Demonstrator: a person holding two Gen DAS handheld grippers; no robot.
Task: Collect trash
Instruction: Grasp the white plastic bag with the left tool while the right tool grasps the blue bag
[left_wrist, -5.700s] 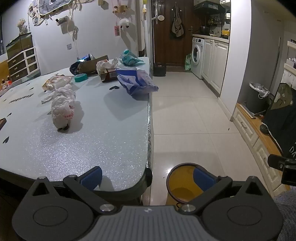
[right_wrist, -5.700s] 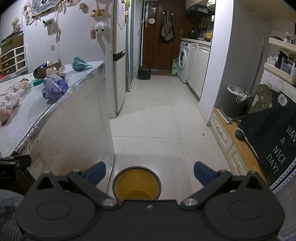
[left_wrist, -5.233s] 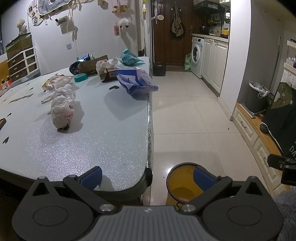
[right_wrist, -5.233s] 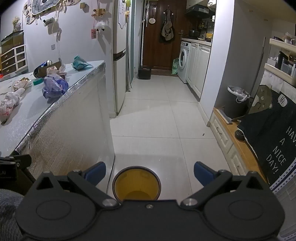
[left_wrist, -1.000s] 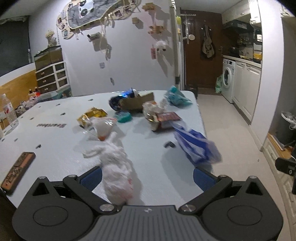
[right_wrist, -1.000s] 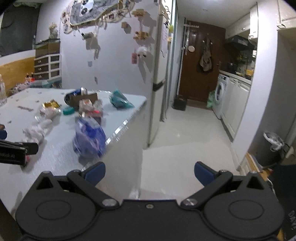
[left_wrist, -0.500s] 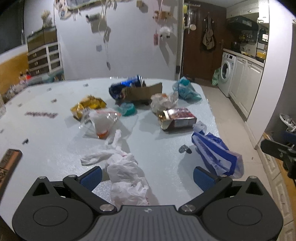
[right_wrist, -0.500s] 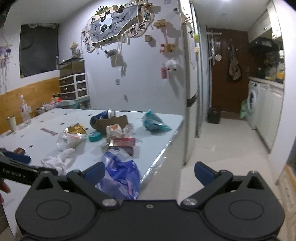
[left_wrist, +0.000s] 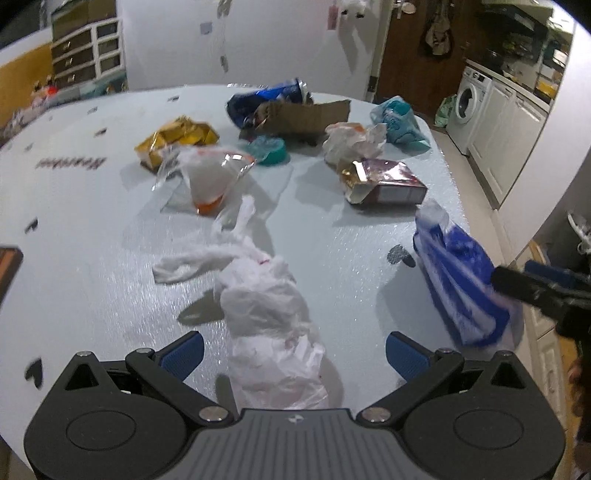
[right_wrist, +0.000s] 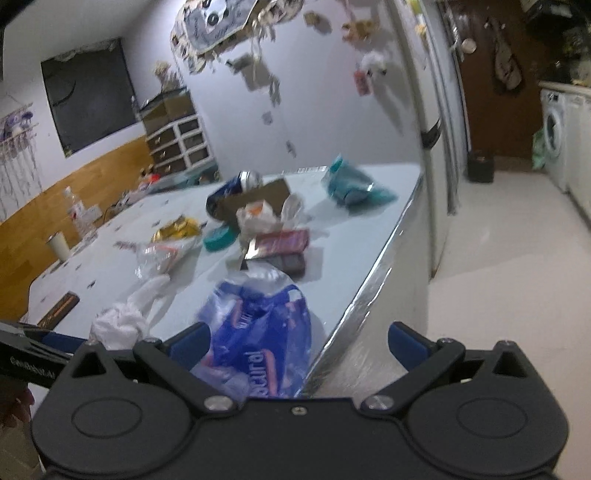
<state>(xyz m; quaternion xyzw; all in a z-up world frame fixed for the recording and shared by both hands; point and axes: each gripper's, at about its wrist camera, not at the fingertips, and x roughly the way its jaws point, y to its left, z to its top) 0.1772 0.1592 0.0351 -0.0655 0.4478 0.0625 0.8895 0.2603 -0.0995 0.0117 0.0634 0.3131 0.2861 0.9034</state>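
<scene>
The pale, glittery tabletop (left_wrist: 92, 229) carries scattered litter: a crumpled white plastic bag (left_wrist: 266, 310) nearest, a blue-and-white bag (left_wrist: 458, 280) at the right edge, and a torn foil-lined box (left_wrist: 384, 182) beyond it. Farther back lie a clear bag with orange residue (left_wrist: 207, 177), a gold wrapper (left_wrist: 177, 138), a teal tape roll (left_wrist: 267, 149), a cardboard piece (left_wrist: 306, 118), a crushed blue can (left_wrist: 266, 98) and a teal bag (left_wrist: 397, 122). A dark flat object (left_wrist: 7, 266) sits at the left edge.

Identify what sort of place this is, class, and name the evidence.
Probably a home kitchen-dining area: a white front-loading washing machine beside white cabinets, a tall silver fridge, and a litter-strewn pale table.
</scene>
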